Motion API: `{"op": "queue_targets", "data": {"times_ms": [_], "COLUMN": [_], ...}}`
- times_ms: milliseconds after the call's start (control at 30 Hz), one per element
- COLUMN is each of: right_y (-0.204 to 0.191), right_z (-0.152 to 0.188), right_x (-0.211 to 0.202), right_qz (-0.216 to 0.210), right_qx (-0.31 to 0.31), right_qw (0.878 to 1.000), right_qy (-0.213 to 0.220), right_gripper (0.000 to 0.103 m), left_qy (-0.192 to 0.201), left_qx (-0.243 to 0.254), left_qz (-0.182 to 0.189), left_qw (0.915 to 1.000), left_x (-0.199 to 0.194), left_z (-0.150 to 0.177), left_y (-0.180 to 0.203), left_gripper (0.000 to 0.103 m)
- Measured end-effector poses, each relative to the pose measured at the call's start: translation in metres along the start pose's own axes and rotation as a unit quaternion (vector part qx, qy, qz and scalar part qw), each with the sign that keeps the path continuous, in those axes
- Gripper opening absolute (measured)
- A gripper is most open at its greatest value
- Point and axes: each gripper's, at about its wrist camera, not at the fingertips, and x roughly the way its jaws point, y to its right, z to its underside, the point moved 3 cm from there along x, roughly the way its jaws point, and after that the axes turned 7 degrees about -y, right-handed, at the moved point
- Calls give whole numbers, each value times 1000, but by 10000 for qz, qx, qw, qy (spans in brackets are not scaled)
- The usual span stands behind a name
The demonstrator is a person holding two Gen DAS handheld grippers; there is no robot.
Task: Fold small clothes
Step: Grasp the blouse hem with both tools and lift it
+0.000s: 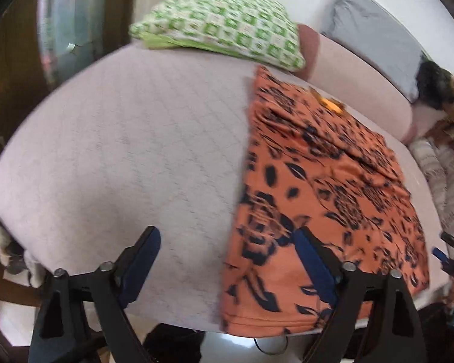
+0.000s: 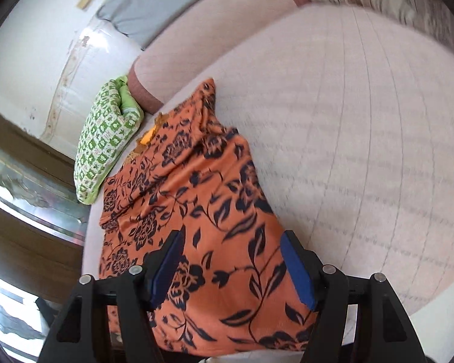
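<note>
Both of your views are smeared by motion, so fine detail is lost. Nearest you, your left gripper stands spread wide, with nothing between its blue pads; one finger shows over the bare pink quilted mattress, the other over the left edge of the orange garment. Whether that finger touches the cloth is unclear. Your right gripper is also spread, above the garment's near end, pinching nothing.

The garment, orange with a dark floral print, lies flat on the mattress, its near hem at the bed's edge. A small orange tag near its far end is too blurred to read.

Beyond lie a green checked pillow and a grey pillow, partly cut off.
</note>
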Motion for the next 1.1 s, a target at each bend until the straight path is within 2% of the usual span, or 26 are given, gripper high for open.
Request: {"op": "queue_targets", "data": {"times_ms": [67, 133, 200, 300, 433, 533, 600, 633, 667, 733, 767, 800, 833, 867, 967, 1000, 1033, 1067, 1100], "right_y": [4, 11, 20, 33, 34, 26, 16, 10, 3, -2, -1, 1, 2, 3, -4, -8, -12, -14, -17], "right_z": [2, 3, 3, 2, 0, 3, 7, 11, 13, 14, 14, 14, 14, 14, 16, 18, 18, 18, 20], "right_x": [3, 8, 10, 15, 20, 23, 32, 37, 41, 42, 42, 43, 44, 44, 45, 46, 46, 46, 48], "right_qz": [-47, -11, 46, 60, -46, -188, -578, -678, -562, -367, -354, -343, -360, -366, -266, -182, -89, 1, 106], "right_qx": [72, 165, 301, 452, 370, 254, 172, 79, -89, -234, -177, -102, -43, -22, -230, -394, -549, -660, -789], "right_qw": [9999, 9996, 9991, 9982, 9984, 9981, 9950, 9931, 9934, 9946, 9949, 9950, 9950, 9949, 9954, 9952, 9948, 9943, 9933], "right_qy": [-96, -218, -282, -380, -420, -522, -797, -954, -994, -939, -926, -927, -934, -939, -896, -873, -854, -832, -842], "right_gripper": [70, 70, 70, 70, 71, 66, 52, 51, 50, 50, 50, 51, 51, 52, 54, 54, 52, 37, 17], "left_qy": [-256, -503, -725, -743, -771, -770, -736, -745, -769, -811, -779, -752, -685, -651, -743, -736, -720, -736, -751], "left_qx": [164, 295, 362, 314, 130, 176, 277, 264, 227, 111, 93, 142, 227, 290, 582, 736, 878, 956, 963], "left_qz": [137, 262, 371, 546, 826, 1072, 990, 991, 976, 749, 733, 679, 423, 225, 302, 315, 288, 267, 250], "left_qw": [9994, 9980, 9960, 9952, 9935, 9911, 9920, 9919, 9920, 9938, 9942, 9948, 9965, 9972, 9951, 9941, 9931, 9923, 9922], "left_x": [11, 22, 33, 36, 36, 33, 32, 32, 33, 37, 37, 35, 34, 34, 38, 38, 37, 38, 39], "left_z": [1, 3, 4, 4, 3, 5, 5, 5, 5, 5, 4, 4, 5, 5, 9, 11, 12, 13, 13], "left_y": [10, 17, 22, 21, 14, 17, 18, 18, 16, 11, 10, 10, 11, 12, 23, 29, 33, 36, 36], "left_gripper": [74, 59, 51, 50, 42, 33, 33, 33, 33, 47, 48, 53, 66, 68, 66, 56, 46, 41, 34]}}
